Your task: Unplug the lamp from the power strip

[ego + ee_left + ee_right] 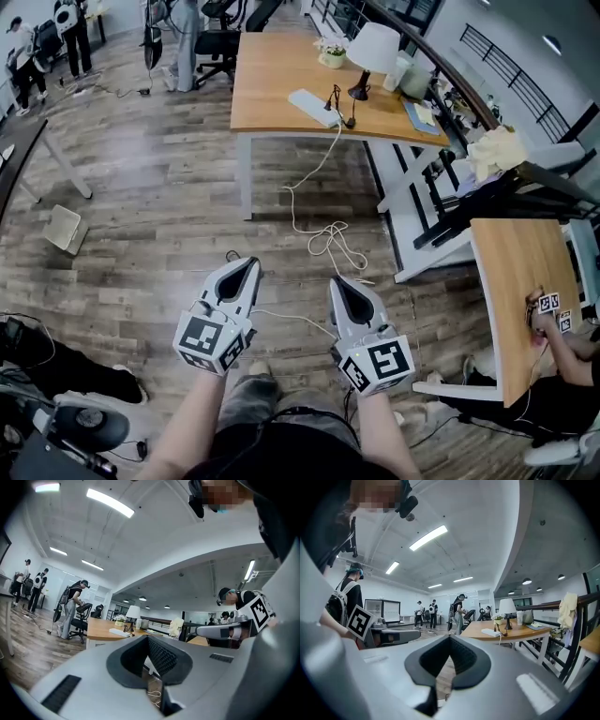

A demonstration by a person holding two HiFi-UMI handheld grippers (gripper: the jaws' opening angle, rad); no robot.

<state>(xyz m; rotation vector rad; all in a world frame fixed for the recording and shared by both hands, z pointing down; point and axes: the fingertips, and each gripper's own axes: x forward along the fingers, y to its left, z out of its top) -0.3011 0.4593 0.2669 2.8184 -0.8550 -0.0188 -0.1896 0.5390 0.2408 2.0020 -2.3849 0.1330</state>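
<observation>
On the wooden table (pixel 281 84) at upper centre, the white-shaded lamp (pixel 372 52) is standing beside the white power strip (pixel 315 107). The left hand-held gripper (pixel 248 266) and right hand-held gripper (pixel 339 283) are being carried closed and empty, likely because the table is well away.

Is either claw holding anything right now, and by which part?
Nothing is held: the left claw and the right claw are both shut and empty, far from the lamp and power strip on the desk.
</observation>
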